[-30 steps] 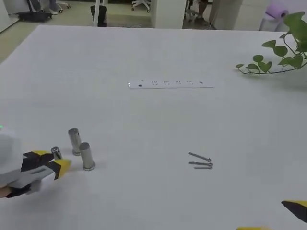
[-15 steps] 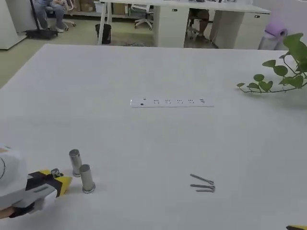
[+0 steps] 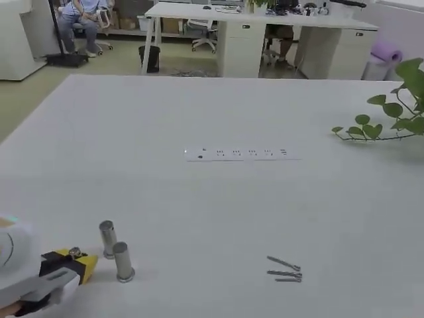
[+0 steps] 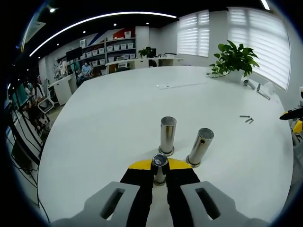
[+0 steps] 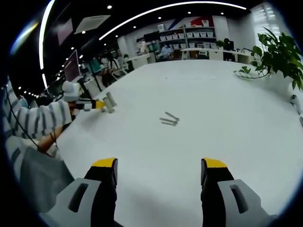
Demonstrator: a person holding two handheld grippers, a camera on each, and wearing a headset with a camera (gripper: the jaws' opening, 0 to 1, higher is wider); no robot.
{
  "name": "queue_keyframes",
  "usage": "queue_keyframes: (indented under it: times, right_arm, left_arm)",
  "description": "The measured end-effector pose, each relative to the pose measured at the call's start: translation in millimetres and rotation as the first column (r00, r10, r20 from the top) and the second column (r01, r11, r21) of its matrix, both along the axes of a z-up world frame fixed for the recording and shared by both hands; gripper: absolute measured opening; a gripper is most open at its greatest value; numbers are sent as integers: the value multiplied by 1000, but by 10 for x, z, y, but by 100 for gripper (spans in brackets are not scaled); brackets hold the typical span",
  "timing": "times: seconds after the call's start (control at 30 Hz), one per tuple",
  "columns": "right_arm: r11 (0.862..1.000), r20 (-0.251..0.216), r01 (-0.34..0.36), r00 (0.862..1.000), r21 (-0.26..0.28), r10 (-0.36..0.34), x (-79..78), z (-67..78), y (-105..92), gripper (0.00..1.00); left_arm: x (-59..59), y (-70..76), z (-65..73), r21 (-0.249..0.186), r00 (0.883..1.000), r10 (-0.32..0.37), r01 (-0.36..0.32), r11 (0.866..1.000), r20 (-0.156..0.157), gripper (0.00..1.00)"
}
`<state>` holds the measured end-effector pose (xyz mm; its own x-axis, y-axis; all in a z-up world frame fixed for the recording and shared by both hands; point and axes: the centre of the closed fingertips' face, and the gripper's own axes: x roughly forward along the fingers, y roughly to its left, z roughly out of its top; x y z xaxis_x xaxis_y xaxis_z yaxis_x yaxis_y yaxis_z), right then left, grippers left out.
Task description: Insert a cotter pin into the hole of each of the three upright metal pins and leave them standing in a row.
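Three short metal pins stand at the table's near left. My left gripper (image 3: 78, 262) (image 4: 159, 171) is shut on the nearest metal pin (image 3: 75, 253) (image 4: 159, 168), which stands upright between the yellow-tipped jaws. Two other pins (image 3: 107, 237) (image 3: 122, 261) stand just beyond it, seen in the left gripper view as a middle pin (image 4: 167, 135) and a right pin (image 4: 200, 146). Three cotter pins (image 3: 285, 270) (image 5: 168, 118) lie loose together on the white table. My right gripper (image 5: 160, 172) hangs open well short of them, nothing between its jaws.
A white power strip (image 3: 242, 154) lies across the middle of the table (image 3: 212, 199). A leafy plant (image 3: 391, 112) (image 5: 274, 56) reaches in at the far right edge. Desks, chairs and a seated person (image 3: 79, 16) are beyond the table.
The head camera has tilted up, so everything sits lower in the picture. The left gripper stays shut on its pin; the right gripper's tip has dropped out of the head view.
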<state>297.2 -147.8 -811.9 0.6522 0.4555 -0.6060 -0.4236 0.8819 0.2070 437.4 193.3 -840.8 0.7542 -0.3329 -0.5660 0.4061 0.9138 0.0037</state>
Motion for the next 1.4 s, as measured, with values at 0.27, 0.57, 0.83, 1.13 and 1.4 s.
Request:
queue_keyframes:
  times: [0.27,0.57,0.83,1.13,1.4]
  right_arm:
    - [1000,12,0,1000,15,-1,5,3,9,73]
    - [999,35,-7,999,38,6,8,17,16,73]
    - [998,50,-24,999,50,22,3,13,2,72]
    - [997,59,-41,998,66,37,-24,16,33,72]
    - [996,53,-52,997,69,48,-64,3,30,71]
  left_arm:
    - [-115,41,117,-30,999,52,-52,998,-6,7]
    - [-431,-50,245,-24,998,69,-69,997,-11,7]
    - [-706,-222,334,-51,997,73,-74,996,-15,8]
    - [-890,-474,303,-84,997,71,-74,994,-40,8]
    - [-979,-737,228,-73,998,38,-42,996,-50,8]
